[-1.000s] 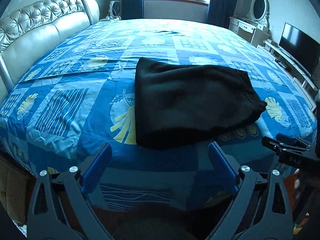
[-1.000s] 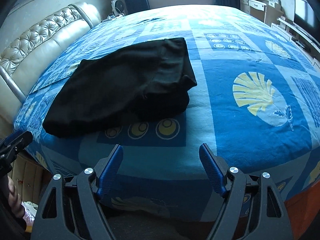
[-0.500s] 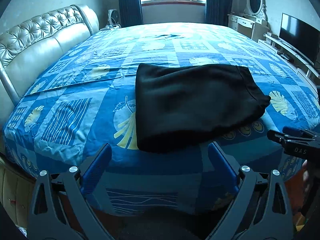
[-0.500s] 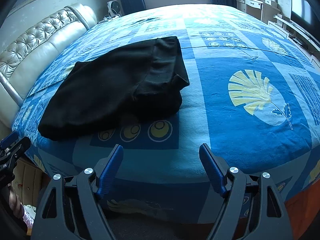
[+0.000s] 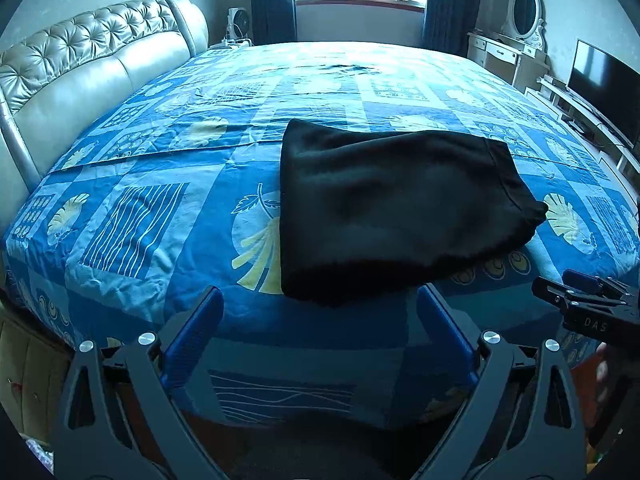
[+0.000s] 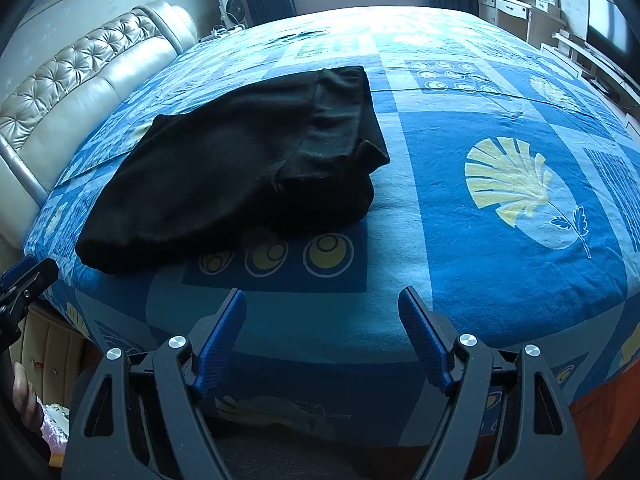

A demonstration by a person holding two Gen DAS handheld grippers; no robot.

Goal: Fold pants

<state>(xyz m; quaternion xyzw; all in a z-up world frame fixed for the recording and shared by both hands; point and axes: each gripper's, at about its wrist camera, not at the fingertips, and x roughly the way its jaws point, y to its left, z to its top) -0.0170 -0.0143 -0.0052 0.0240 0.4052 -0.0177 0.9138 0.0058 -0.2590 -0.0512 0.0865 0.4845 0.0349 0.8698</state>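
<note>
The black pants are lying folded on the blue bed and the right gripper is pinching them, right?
Not quite. The black pants do lie folded on the blue bed, but the right gripper isn't pinching them. The right wrist view shows its jaws open and empty, short of the pants.

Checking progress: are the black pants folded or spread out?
Folded: the black pants lie as a compact layered bundle on the bed, an edge doubled over.

Folded black fabric pants [image 5: 392, 208]: inner layers hidden under top fold, leg ends not distinguishable. Right black gripper with blue pads [image 5: 580, 300] cut off by left-wrist view's right edge, jaws unreadable there. Left black gripper's tip [image 6: 24, 284] clipped at right-wrist view's left edge. Tufted beige leather headboard [image 5: 80, 60] cropped left.
</note>
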